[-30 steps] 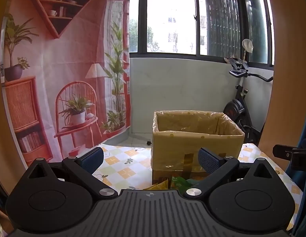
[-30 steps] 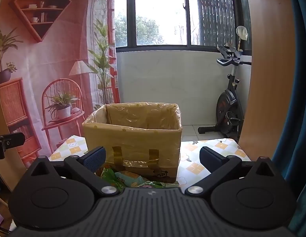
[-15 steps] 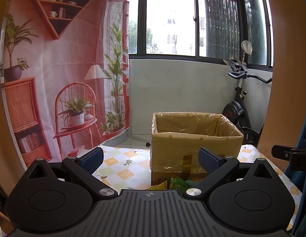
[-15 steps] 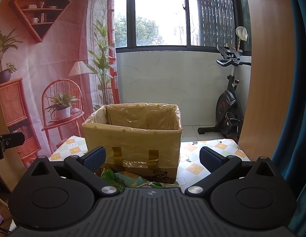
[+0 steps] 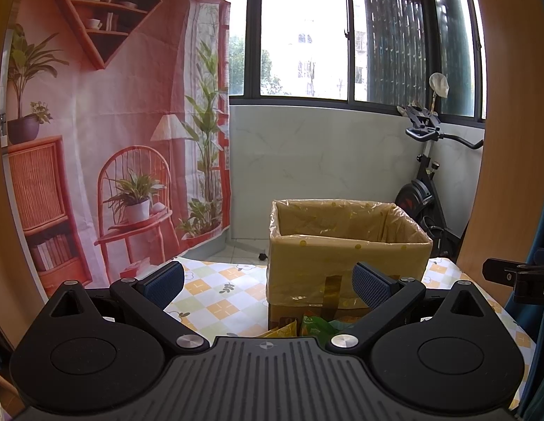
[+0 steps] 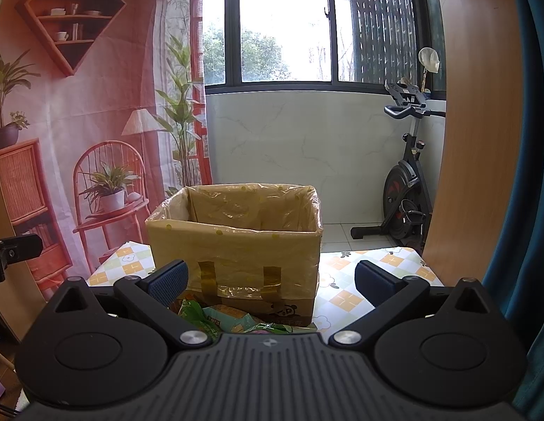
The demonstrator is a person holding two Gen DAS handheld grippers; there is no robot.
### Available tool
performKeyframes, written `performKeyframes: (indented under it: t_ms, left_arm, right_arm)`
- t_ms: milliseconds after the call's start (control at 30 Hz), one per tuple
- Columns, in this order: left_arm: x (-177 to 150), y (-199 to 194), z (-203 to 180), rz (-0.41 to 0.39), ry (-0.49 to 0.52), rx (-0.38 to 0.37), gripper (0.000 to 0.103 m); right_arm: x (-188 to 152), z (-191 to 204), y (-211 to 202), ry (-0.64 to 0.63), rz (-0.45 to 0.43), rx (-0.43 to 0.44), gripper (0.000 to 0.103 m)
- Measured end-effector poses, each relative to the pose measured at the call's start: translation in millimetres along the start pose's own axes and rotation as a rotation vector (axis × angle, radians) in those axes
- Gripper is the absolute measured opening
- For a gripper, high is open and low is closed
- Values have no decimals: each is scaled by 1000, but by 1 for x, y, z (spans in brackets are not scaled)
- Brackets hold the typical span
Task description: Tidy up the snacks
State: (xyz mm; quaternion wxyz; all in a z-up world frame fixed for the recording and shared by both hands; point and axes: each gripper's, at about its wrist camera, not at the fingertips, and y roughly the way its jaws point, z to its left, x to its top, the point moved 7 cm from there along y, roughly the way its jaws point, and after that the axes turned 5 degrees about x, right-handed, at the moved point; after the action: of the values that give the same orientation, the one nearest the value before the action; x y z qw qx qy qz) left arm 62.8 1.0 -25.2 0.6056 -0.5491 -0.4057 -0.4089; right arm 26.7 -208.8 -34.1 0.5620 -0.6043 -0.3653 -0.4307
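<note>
Little has shifted in a second: both views sit almost as they were, the box a touch lower in the left one. Left tongs [image 5: 268, 279] and right tongs [image 6: 270, 277] hover wide and empty above the counter [image 5: 216, 289]. Snack packets [image 6: 219, 319] lie against the near foot of the lined cardboard box [image 6: 237, 242]. Best next: dip one pair, pinch a packet by its edge, lift clear of the rim.

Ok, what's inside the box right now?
Only the plastic liner shows on the inner walls of the box. Its front wall hides the floor, so I cannot tell whether any snacks are in it. Snack packs lie on the table in front.
</note>
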Motion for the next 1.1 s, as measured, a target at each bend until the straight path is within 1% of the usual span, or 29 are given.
performKeyframes:
  t_ms: [1100]
  left_arm:
    - [1, 1, 0, 17, -3, -8, 103]
  right_arm:
    - [3, -2, -1, 0, -1, 2, 103]
